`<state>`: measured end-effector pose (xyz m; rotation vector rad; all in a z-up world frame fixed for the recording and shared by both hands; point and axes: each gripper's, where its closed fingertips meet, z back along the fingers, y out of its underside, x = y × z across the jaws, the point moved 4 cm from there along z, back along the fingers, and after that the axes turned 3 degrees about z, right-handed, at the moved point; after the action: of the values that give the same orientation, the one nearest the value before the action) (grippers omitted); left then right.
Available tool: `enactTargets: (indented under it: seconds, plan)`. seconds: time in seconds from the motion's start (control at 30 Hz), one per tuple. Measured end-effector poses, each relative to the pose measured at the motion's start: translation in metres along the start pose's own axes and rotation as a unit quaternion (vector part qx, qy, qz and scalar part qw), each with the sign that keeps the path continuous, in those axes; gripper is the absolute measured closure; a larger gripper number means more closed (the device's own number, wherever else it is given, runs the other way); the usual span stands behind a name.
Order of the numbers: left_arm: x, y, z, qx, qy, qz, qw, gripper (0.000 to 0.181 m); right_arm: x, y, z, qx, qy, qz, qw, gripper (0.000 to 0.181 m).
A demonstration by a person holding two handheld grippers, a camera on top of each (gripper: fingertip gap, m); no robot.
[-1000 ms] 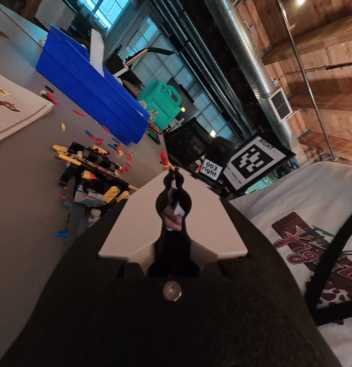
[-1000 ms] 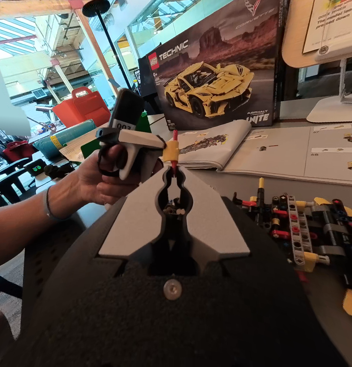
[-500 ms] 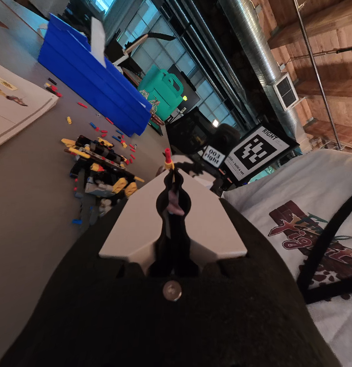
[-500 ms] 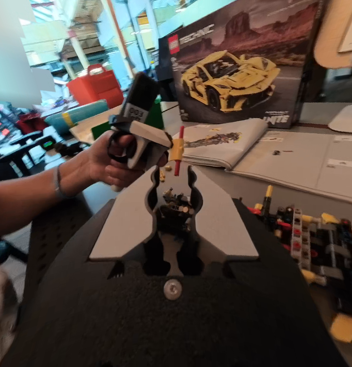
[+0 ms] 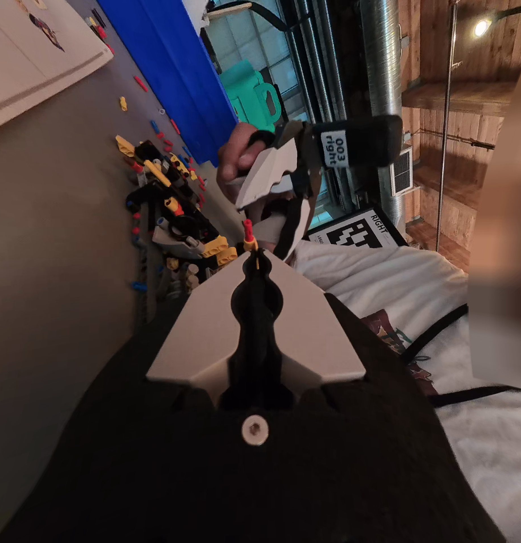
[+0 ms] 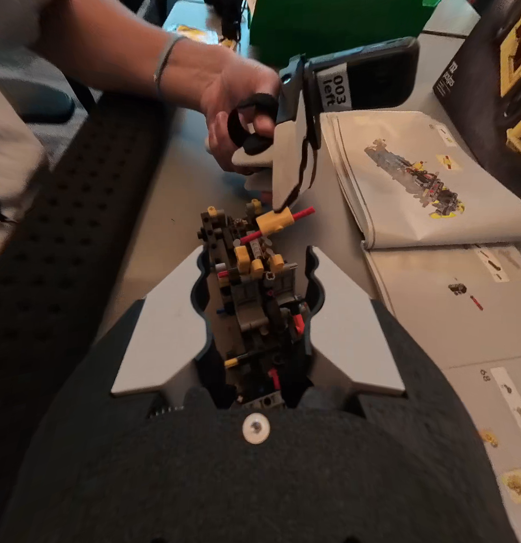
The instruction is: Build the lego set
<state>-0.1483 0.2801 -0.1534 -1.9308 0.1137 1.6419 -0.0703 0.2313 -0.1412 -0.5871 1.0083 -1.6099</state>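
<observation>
My left gripper (image 5: pixel 256 255) is shut on a yellow connector with a red axle through it (image 5: pixel 248 238). In the right wrist view the left gripper (image 6: pixel 283 206) holds that piece (image 6: pixel 275 224) tilted just above the far end of the black, grey and yellow lego assembly (image 6: pixel 253 296). My right gripper (image 6: pixel 256 255) is wide open and empty, looking down on the assembly, which shows between its jaws. I cannot tell whether it touches. The assembly lies on the grey table (image 5: pixel 62 205) in the left wrist view (image 5: pixel 177 205), with the right gripper's fingers (image 5: pixel 262 179) above it.
An open instruction booklet (image 6: pixel 414 182) lies right of the assembly, with the set's box (image 6: pixel 503 88) behind it. A blue bin (image 5: pixel 171 73) stands beyond several loose red, blue and yellow pieces (image 5: pixel 165 138). A green box (image 6: pixel 326 23) is at the back. A person's white shirt (image 5: pixel 370 279) is close. My two grippers' fingertips are within a few centimetres of each other.
My right gripper let go of the red axle, opened wide and swung down over the assembly. My left gripper kept the yellow connector and carried it down over the assembly's far end.
</observation>
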Motion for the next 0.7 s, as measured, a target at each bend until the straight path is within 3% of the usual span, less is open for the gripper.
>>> enactTargets:
  seconds: [0.2, 0.37, 0.53, 0.7]
  plan:
    - [0.008, -0.005, -0.001, 0.006, -0.018, -0.001, 1.0, 0.18, -0.004, 0.007, -0.012, 0.035, 0.023, 0.037, 0.998, 0.119]
    - [0.009, -0.006, -0.004, 0.008, -0.009, 0.016, 1.0, 0.18, -0.001, 0.017, -0.018, 0.084, -0.014, 0.034, 0.996, 0.126]
    - [0.015, -0.003, -0.006, 0.016, -0.016, 0.03, 0.999, 0.18, -0.002, 0.016, -0.013, 0.063, -0.004, 0.05, 0.997, 0.146]
    - [0.015, -0.002, -0.007, 0.017, 0.003, 0.048, 0.999, 0.18, -0.002, 0.016, -0.015, 0.054, -0.001, 0.047, 0.997, 0.14]
